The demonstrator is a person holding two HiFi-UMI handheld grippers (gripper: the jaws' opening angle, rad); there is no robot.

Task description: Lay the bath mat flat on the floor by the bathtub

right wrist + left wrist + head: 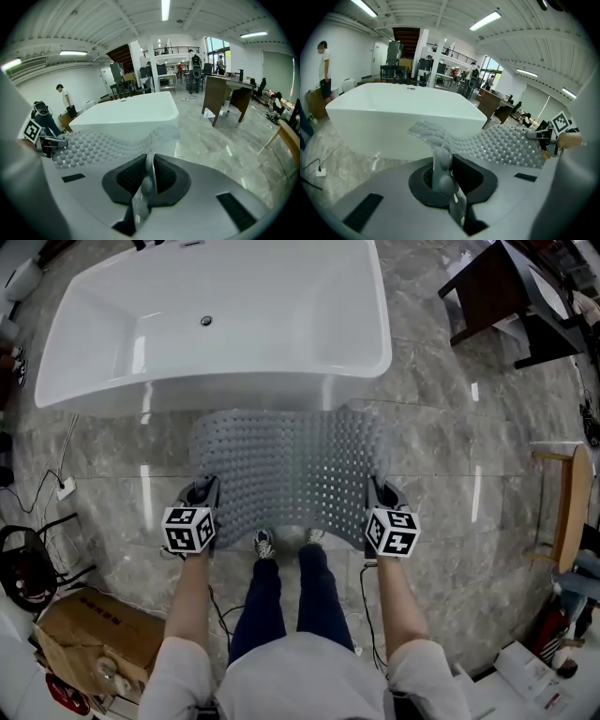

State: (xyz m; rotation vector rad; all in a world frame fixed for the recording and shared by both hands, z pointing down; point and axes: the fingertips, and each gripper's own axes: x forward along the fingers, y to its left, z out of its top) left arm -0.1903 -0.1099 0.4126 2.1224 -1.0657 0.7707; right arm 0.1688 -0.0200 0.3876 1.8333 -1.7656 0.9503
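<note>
Item: bath mat [291,474], grey, studded and perforated. It is located at frame centre, just below the bathtub [216,324], and is spread over the marble floor [450,446]. Whether its far edge touches the floor cannot be told. Left gripper [203,491]: jaws are closed tight on the mat's near left corner. Right gripper [380,493]: jaws are likewise clamped on the near right corner. The corners are held well apart so that the mat is kept stretched and unfolded. Ripples are seen across the middle, so the mat is judged not yet laid flat.
</note>
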